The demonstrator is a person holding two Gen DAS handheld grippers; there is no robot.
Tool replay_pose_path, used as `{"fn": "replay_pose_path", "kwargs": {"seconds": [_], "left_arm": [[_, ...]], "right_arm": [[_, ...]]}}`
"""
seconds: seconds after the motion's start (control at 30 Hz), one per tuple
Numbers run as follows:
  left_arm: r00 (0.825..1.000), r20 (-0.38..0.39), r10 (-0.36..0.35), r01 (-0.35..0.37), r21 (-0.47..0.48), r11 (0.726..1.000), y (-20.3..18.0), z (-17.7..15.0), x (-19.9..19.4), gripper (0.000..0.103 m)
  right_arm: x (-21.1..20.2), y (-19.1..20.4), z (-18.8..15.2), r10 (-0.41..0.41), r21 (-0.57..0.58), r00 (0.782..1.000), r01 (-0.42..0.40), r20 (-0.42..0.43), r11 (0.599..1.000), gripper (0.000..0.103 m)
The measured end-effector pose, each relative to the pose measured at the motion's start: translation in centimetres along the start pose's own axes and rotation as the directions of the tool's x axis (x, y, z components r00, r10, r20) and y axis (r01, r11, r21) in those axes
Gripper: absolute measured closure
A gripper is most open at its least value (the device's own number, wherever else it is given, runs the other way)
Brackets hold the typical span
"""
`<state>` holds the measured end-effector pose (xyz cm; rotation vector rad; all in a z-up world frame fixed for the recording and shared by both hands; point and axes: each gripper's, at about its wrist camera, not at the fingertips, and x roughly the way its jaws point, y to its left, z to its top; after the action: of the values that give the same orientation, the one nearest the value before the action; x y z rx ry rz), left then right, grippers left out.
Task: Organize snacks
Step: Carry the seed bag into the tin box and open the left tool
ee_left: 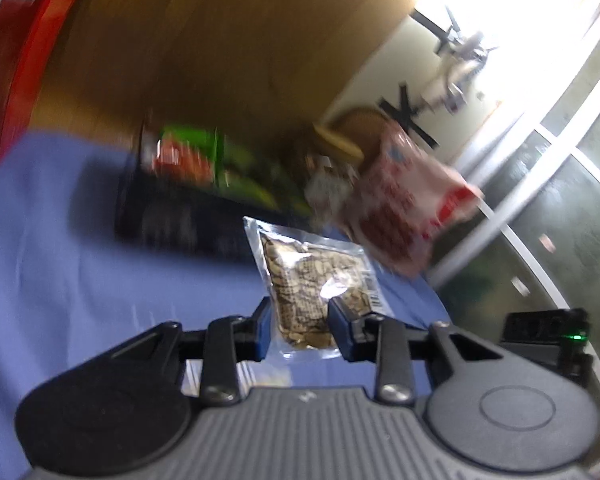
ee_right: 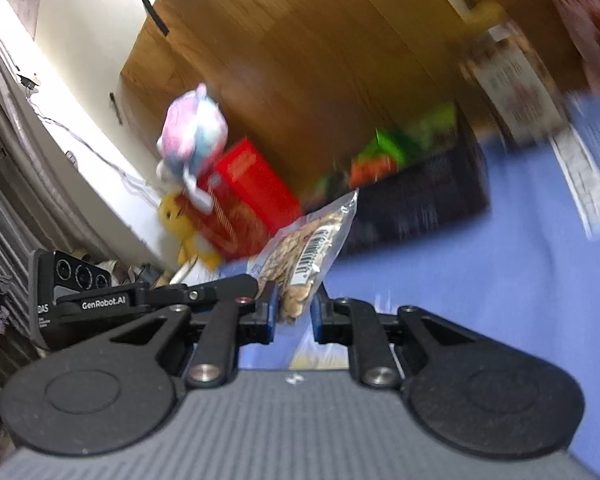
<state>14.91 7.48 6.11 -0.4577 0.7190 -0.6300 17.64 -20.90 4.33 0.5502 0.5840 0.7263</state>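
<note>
The blue bench [ee_left: 52,240] is the biggest thing, with a wooden wall [ee_left: 220,40] behind it. On the bench sits a black basket [ee_left: 172,216], our landmark. Green snack bags [ee_left: 228,168] poke out of the basket. A red box [ee_right: 248,196] stands beside the basket, at its far side from the left tongs. A pink and white snack bag [ee_left: 400,208] shows at the basket's other end, but it is too blurry to tell if it rests or hangs there.

In front of the basket, each set of tongs holds a small clear packet of seeds. The left tongs [ee_left: 300,328] are closed narrow on the seed packet [ee_left: 312,280] at its bottom edge. The right tongs [ee_right: 294,308] pinch their seed packet [ee_right: 308,256] low down too, and it sticks up toward the basket.

I think these packets are light, soft and crinkly. The plastic looks slippery, so the flat sealed edge is a good place to hold.

Everything far away is smeared. The printed words cannot be read, and the inside of the basket is mostly hidden.
</note>
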Motion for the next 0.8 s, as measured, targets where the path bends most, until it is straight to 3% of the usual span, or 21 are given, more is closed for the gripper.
{"fn": "replay_pose_path", "kwargs": {"seconds": [0.23,0.43,0.53,0.6,0.63,0.7,0.8], "left_arm": [[0.993,0.026,0.117,-0.117,0.009,0.993,2.7,8.3,6.4,0.073],[0.981,-0.029,0.189,-0.189,0.008,0.982,4.8,9.8,11.3,0.067],[0.975,-0.023,0.223,-0.221,0.063,0.973,4.3,9.3,12.1,0.059],[0.965,-0.001,0.263,-0.262,0.076,0.962,3.7,9.3,12.0,0.054],[0.954,0.024,0.297,-0.298,0.092,0.95,3.3,9.2,11.6,0.045],[0.94,0.063,0.335,-0.34,0.12,0.933,2.6,8.9,10.7,0.043],[0.935,0.092,0.344,-0.353,0.118,0.928,1.6,8.2,8.5,0.043]], "right_arm": [[8.1,-2.8,8.0,-0.08,-0.022,0.997,0.08,-0.011,0.997,0.082],[12.2,-5.3,9.3,-0.174,-0.071,0.983,0.17,-0.065,0.983,0.076],[12.8,-4.4,9.0,-0.252,-0.181,0.967,0.242,-0.035,0.953,0.068],[12.5,-3.8,8.7,-0.32,-0.216,0.947,0.316,0.015,0.924,0.05],[11.9,-3.7,8.6,-0.335,-0.225,0.941,0.338,0.054,0.914,0.036],[10.6,-3.4,8.1,-0.348,-0.228,0.931,0.364,0.109,0.903,0.035],[7.8,-2.8,7.0,-0.337,-0.216,0.928,0.366,0.162,0.905,0.035]]}}
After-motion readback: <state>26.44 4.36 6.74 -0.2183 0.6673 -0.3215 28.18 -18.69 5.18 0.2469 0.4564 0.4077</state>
